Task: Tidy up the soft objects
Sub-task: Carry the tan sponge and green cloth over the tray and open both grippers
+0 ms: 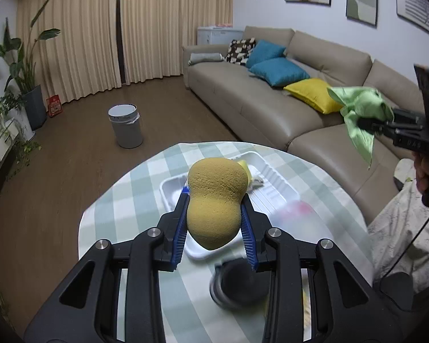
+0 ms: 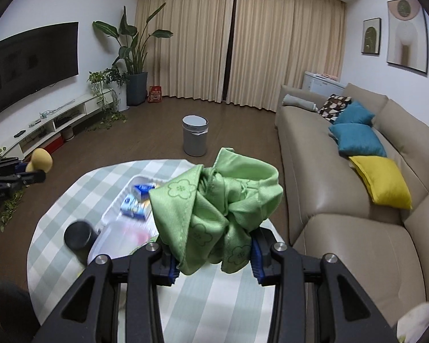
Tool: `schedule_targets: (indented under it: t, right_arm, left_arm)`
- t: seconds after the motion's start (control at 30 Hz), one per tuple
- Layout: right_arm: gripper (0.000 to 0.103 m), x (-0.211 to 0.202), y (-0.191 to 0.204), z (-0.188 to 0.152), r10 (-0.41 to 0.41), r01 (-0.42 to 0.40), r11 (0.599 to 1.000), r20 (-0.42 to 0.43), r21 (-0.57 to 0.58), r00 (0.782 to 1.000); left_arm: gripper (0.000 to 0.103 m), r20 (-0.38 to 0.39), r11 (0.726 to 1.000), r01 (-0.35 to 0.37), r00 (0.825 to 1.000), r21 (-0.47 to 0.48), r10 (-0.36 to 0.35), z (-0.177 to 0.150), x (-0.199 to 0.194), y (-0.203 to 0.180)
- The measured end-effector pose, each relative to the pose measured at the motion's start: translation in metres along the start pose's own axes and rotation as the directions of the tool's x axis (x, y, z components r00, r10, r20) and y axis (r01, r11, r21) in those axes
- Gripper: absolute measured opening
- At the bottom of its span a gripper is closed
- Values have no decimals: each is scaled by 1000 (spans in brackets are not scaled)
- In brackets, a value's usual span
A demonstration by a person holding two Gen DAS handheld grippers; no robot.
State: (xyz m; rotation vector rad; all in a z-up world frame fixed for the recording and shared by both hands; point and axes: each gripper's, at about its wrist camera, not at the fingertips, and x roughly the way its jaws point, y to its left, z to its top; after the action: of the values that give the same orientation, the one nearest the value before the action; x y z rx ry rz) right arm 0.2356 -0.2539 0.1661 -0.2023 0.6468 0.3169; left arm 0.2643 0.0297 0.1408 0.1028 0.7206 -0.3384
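A yellow peanut-shaped sponge [image 1: 214,200] is pinched at its waist between the blue pads of my left gripper [image 1: 214,203], held up above the white tray [image 1: 274,180] on the checked table. The sponge [image 2: 40,158] and left gripper [image 2: 28,175] also show at the left edge of the right wrist view. My right gripper [image 2: 214,253] is shut on a bunched green cloth with flower prints [image 2: 220,200], lifted over the table. From the left wrist view the right gripper [image 1: 366,123] hangs at the right, the green cloth [image 1: 360,114] drooping from it.
The tray [image 2: 114,214] holds small blue-and-white packets [image 2: 135,204]. A dark cup [image 2: 77,235] stands on the checked tablecloth [image 2: 63,200] near the tray. A grey bin [image 2: 195,135] stands on the wooden floor beyond. A beige sofa [image 2: 343,200] with blue and yellow cushions runs along the right.
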Motion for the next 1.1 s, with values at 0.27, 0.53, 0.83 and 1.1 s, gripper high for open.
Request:
schedule_targets:
  t: [0.27,0.53,0.83,1.1]
  right_arm:
    - [41,88,3,47,50,-55,997,-76,-58,996]
    - [41,200,18,26,112,-132,989,-242,-69,964]
    - [41,259,20,-17,99,-143,984,-347,-103,933]
    - [45,272,25,-33,106,-157,982,-382,-105,918]
  left_arm:
    - [32,-126,999,52,991,1,-51,24,96,8]
    - [32,-242,990,124,965,73,-103,9,168,-13]
    - [33,-305,986,125,948,107,-87,6,195,-20]
    - [34,-364,982,130,929,140,-71,-3,214,-23]
